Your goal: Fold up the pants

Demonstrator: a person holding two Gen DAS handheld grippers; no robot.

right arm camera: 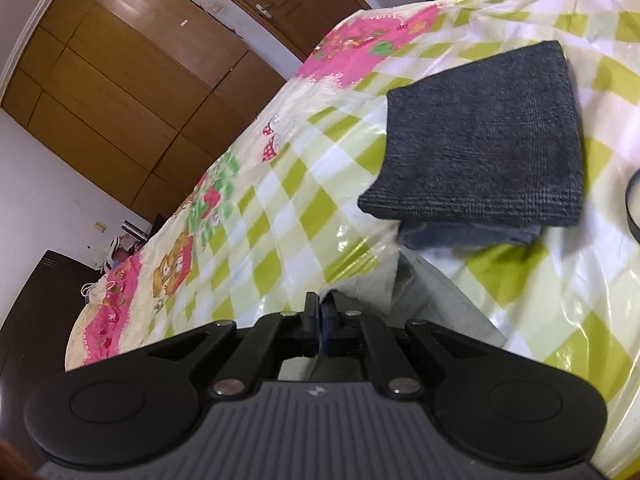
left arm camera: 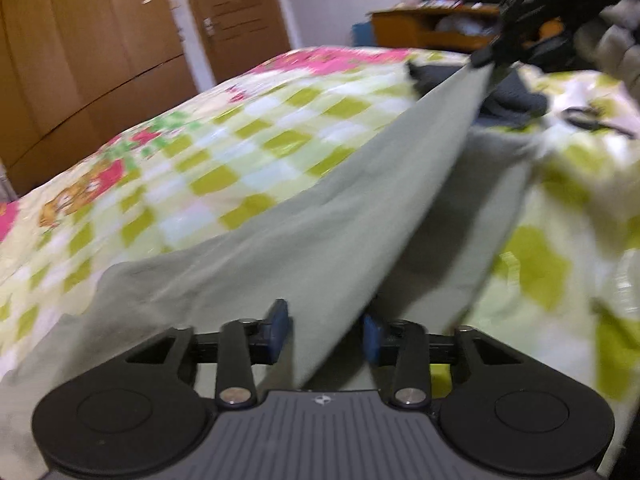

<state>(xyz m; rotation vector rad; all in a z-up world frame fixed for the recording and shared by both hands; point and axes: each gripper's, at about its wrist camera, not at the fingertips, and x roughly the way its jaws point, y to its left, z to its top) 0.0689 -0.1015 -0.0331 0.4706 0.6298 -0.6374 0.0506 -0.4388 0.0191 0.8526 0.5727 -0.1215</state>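
We're mid-fold: pale green pants [left arm camera: 320, 216] lifted off the checkered bedspread [left arm camera: 200, 152], an edge stretched taut between both tools. Right gripper [right arm camera: 321, 320] has its jaws pressed together on a pants corner, cloth hanging below. Left gripper [left arm camera: 326, 330] has its jaws apart with the fabric edge running between the 2 blue pads [left arm camera: 280, 330], not clamped. A folded dark grey garment [right arm camera: 488, 140] lies near. Next, we judge: close the left, carry the edge over, lay flat.
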